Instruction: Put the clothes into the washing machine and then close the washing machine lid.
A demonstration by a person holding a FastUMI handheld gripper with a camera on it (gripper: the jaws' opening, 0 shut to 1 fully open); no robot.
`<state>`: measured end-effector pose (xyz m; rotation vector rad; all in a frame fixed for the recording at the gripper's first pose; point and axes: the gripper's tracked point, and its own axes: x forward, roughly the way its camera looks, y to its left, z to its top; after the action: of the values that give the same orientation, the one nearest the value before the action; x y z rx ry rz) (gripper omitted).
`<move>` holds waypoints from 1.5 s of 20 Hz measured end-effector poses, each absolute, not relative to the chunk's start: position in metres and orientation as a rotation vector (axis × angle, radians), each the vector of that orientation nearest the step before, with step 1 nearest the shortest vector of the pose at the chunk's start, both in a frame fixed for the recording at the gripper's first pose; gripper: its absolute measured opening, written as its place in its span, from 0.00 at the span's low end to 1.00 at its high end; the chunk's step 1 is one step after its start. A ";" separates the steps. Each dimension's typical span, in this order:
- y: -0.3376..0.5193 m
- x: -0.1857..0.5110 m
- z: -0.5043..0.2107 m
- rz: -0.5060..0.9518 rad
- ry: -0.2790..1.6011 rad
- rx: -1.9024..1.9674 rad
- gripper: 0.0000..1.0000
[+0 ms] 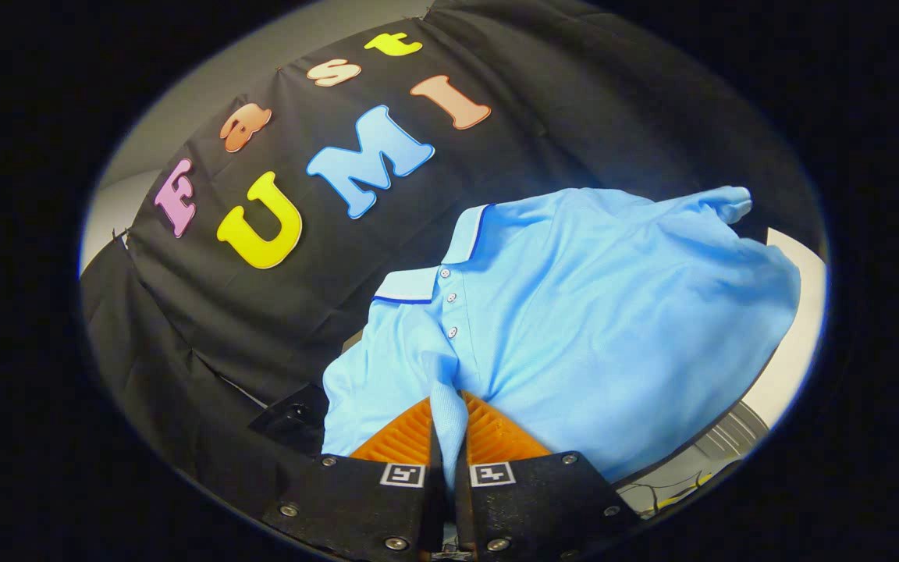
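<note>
The tool (446, 417) was clamped on a fold of the shirt (590, 328) — best kept pinched tight until over the drum.

The gripper (446, 421) is closed on a fold of the light blue polo shirt (574, 312), both fingers (399, 437) pressing the pinched cloth between them. The shirt spreads beyond the fingers, collar (449, 265) and buttons visible, against the black cloth wall (246, 312).
</note>
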<state>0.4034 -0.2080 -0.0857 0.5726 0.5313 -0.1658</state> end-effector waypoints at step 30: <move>-0.006 0.440 0.153 -0.358 0.270 -0.006 0.01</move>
<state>0.4396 -0.0061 0.1532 -0.0062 0.2704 -0.3584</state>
